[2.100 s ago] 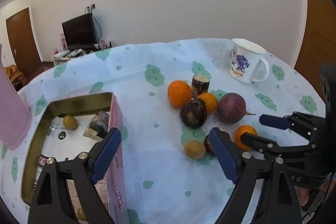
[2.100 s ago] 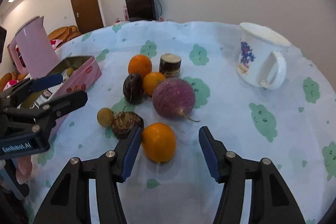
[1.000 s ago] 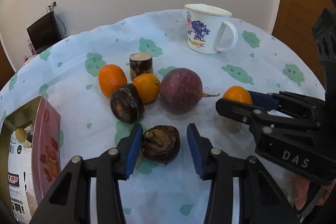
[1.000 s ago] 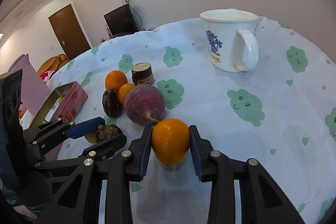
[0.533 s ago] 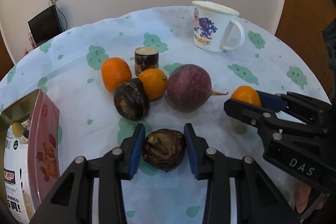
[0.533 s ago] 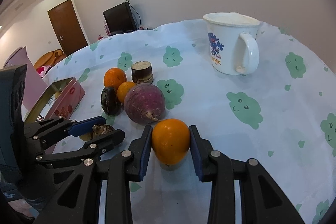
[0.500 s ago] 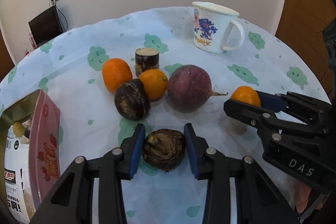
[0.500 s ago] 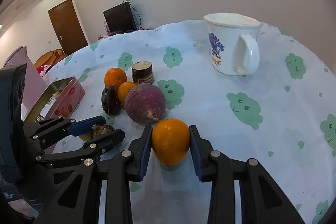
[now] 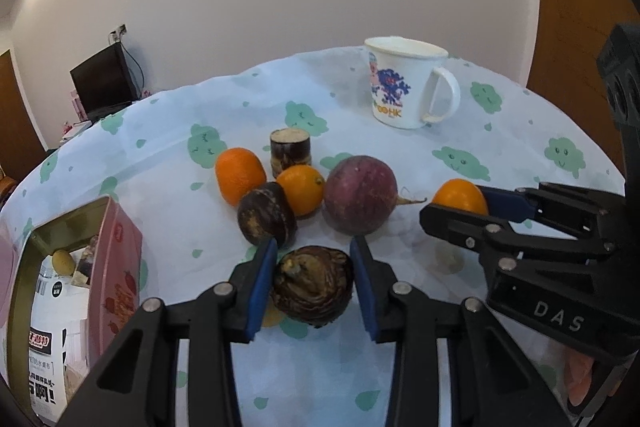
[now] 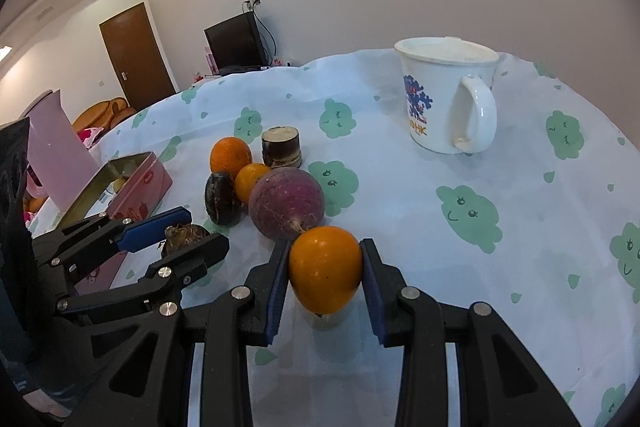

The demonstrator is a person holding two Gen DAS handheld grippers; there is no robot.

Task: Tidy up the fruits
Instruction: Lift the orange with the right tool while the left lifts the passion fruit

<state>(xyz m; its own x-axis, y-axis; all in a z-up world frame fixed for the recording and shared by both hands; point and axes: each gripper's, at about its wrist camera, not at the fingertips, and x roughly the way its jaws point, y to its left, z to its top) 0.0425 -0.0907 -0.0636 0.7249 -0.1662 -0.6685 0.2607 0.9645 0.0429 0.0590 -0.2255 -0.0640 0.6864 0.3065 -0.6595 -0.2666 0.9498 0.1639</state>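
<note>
My left gripper point(image 9: 312, 255) is shut on a wrinkled dark brown fruit point(image 9: 312, 287), with both blue pads against its sides. Just behind its left pad lies a small yellow fruit point(image 9: 272, 315), mostly hidden. To the right, my right gripper point(image 10: 325, 251) is shut on an orange point(image 10: 325, 267), held slightly above its shadow on the cloth. Behind them on the table sit a big purple round fruit point(image 9: 360, 195), two oranges point(image 9: 240, 175) point(image 9: 300, 189), a dark round fruit point(image 9: 266, 219) and a short brown cylinder piece point(image 9: 291, 151).
An open pink tin box point(image 9: 120, 255) stands at the left with a small yellow fruit point(image 9: 64, 261) inside. A white mug point(image 9: 404, 87) stands at the back right. A pink jug point(image 10: 56, 163) stands behind the box. The round table's cloth point(image 10: 520, 267) has a green pattern.
Both grippers stood open two seconds ago. My right one then closed on the orange and has kept still. My left jaws closed onto the brown fruit within the last second.
</note>
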